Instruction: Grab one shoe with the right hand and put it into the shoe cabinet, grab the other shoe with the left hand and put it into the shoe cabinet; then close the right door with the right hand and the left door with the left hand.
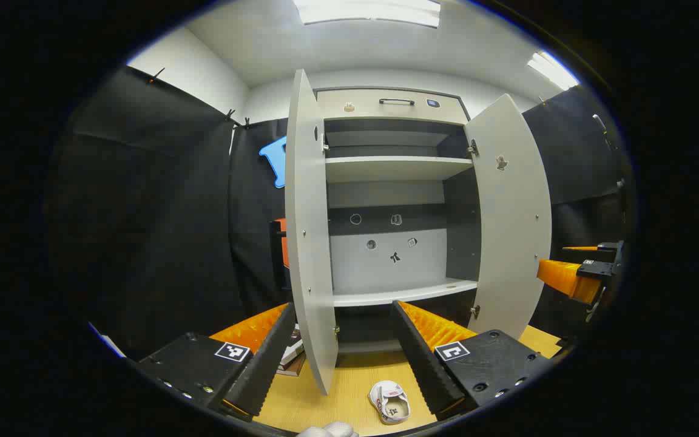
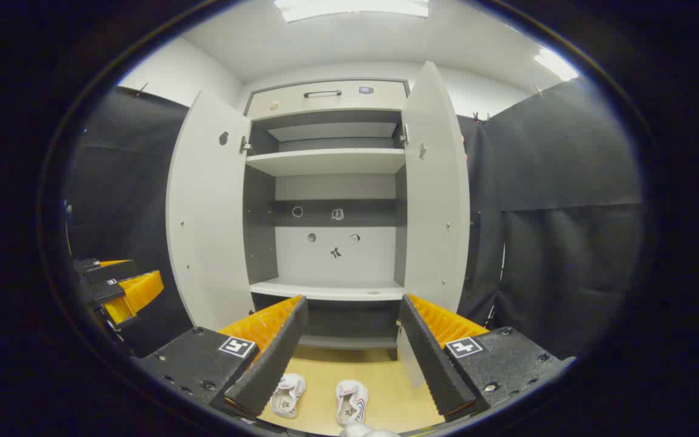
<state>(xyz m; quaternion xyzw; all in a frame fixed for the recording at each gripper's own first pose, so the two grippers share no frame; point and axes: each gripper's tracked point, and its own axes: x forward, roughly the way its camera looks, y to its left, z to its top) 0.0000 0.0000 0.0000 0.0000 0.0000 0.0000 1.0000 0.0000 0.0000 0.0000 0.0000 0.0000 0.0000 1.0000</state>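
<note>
Jaws wide apart on both sides, folks, and nothing between either pair! Left gripper (image 1: 344,349) first: its black ribbed fingers with orange backs are spread, gripping nothing, and the open left door (image 1: 307,243) of the shoe cabinet (image 1: 386,164) stands edge-on between them, close to the left finger, though whether it touches I cannot tell. Down by the inner edge of the right finger, one white shoe (image 1: 391,402) with red trim lies sole-down on the wooden floor (image 1: 349,370). Off beyond the right finger, past the open right door (image 1: 510,224), the other gripper's orange finger pokes in. Some books (image 1: 292,355) sit on the floor just behind the left finger. Over to the right gripper (image 2: 352,349): jaws spread just as wide, empty, pointing straight into the cabinet's lower bay, with both doors swung out either side. Between the fingers, low down, lie both shoes: left shoe (image 2: 287,394) tucked against the left finger's tip, right shoe (image 2: 351,402) nearer the middle, the two apart, toes toward the cabinet. Shelves stand bare. Small stickers (image 2: 325,227) dot the back panel; too small to read. Each gripper carries a square black-and-white marker tag (image 2: 236,346); the shoe's printing is not legible.
</note>
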